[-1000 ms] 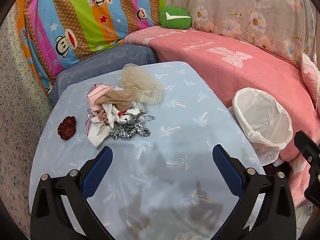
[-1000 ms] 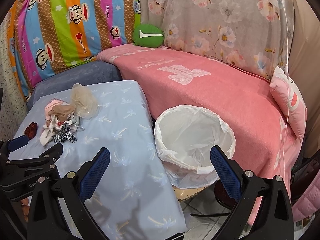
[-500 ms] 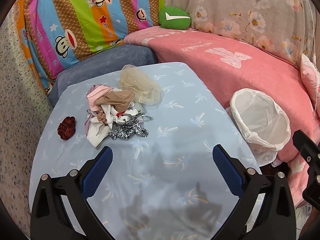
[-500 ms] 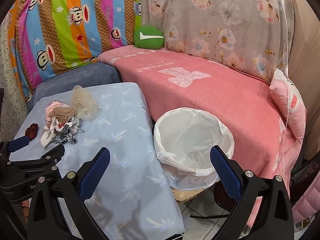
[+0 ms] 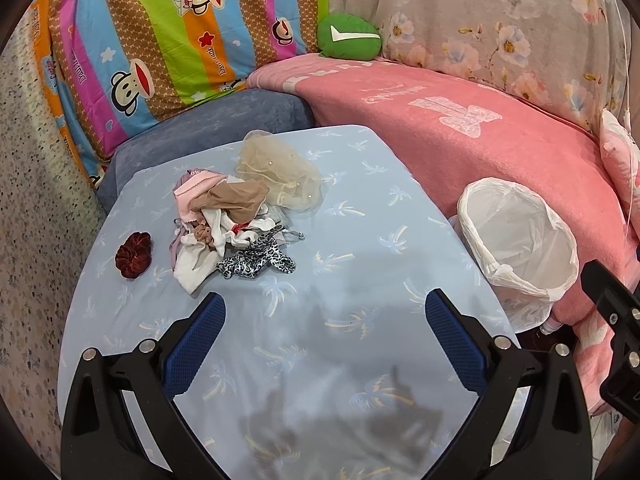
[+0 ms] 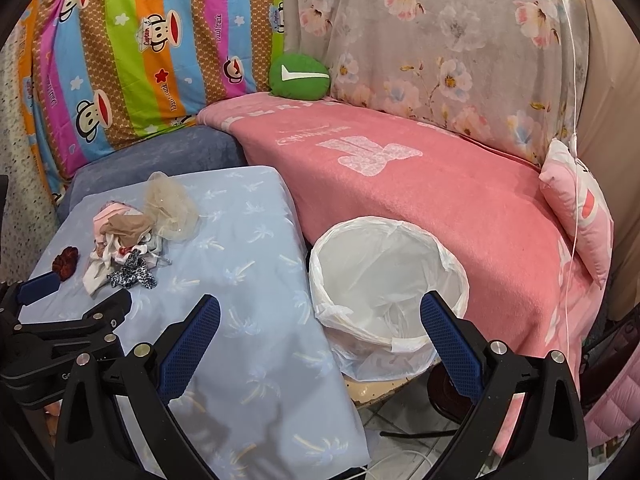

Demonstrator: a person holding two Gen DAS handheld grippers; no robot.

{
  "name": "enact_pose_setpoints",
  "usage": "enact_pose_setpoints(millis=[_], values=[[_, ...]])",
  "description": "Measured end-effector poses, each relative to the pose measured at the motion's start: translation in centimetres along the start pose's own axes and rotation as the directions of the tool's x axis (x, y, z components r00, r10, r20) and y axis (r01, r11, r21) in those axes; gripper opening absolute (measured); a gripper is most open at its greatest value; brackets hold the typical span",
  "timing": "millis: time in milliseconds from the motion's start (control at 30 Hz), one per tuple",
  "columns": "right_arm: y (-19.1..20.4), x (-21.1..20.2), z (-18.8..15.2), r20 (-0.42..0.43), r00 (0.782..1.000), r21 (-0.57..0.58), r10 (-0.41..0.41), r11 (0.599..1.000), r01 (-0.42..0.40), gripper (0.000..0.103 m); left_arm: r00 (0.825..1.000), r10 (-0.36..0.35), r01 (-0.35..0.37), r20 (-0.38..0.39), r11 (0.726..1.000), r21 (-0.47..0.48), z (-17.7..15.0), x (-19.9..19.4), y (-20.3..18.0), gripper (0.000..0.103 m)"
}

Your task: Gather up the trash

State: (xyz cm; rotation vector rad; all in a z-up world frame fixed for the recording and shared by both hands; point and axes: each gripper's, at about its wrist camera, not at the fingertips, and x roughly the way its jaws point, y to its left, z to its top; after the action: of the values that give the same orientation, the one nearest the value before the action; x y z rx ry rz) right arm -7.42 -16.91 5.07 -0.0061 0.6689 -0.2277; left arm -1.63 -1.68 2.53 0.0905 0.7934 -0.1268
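Nothing has shifted much; your left gripper (image 5: 325,344) has only crept nearer the fabric scrap pile (image 5: 236,228) on the blue table (image 5: 360,216). Both grippers gape wide, empty. Tangled scraps may drag out together and miss the lined bin (image 6: 386,276) beside your right gripper (image 6: 320,348).

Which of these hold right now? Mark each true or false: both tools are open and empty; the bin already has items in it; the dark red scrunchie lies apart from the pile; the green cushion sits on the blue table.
1. Both the left tool and the right tool are open and empty. True.
2. The lined bin already has items in it. False: only its white liner shows inside.
3. The dark red scrunchie lies apart from the pile. True.
4. The green cushion sits on the blue table. False: it rests on the pink blanket behind.
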Motion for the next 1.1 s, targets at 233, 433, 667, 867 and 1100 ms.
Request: enact_pose_setpoints(millis=[233,433,667,867,1100], values=[[1.0,0.2,0.7,0.001,1.000,0.003,0.011,1.000,-0.011,0.097,1.000,0.010,-0.010,-0.014,0.999,-0.042,0.0,0.4,1.9,0.096],[3.1,1.3,1.2,-0.009,0.999,0.007,0.054,0.999,-0.054,0.097,0.999,0.042,-0.044,-0.030,0.994,-0.097,-0.3,1.4,5.4,0.096],[7.0,2.7,2.2,-0.006,0.994,0.000,0.109,0.994,-0.109,0.097,0.996,0.081,-0.085,-0.031,0.985,-0.147,-0.3,2.7,10.4,0.096],[10.8,4.8,3.4,-0.011,0.987,-0.003,0.157,0.988,-0.157,0.097,0.996,0.086,-0.087,-0.008,0.985,-0.147,0.2,4.0,13.9,0.096],[15.9,8.2,4.5,-0.037,0.977,-0.023,0.211,0.977,-0.212,0.097,0.992,0.127,-0.129,-0.021,0.978,-0.162,0.9,7.3,19.5,0.096]])
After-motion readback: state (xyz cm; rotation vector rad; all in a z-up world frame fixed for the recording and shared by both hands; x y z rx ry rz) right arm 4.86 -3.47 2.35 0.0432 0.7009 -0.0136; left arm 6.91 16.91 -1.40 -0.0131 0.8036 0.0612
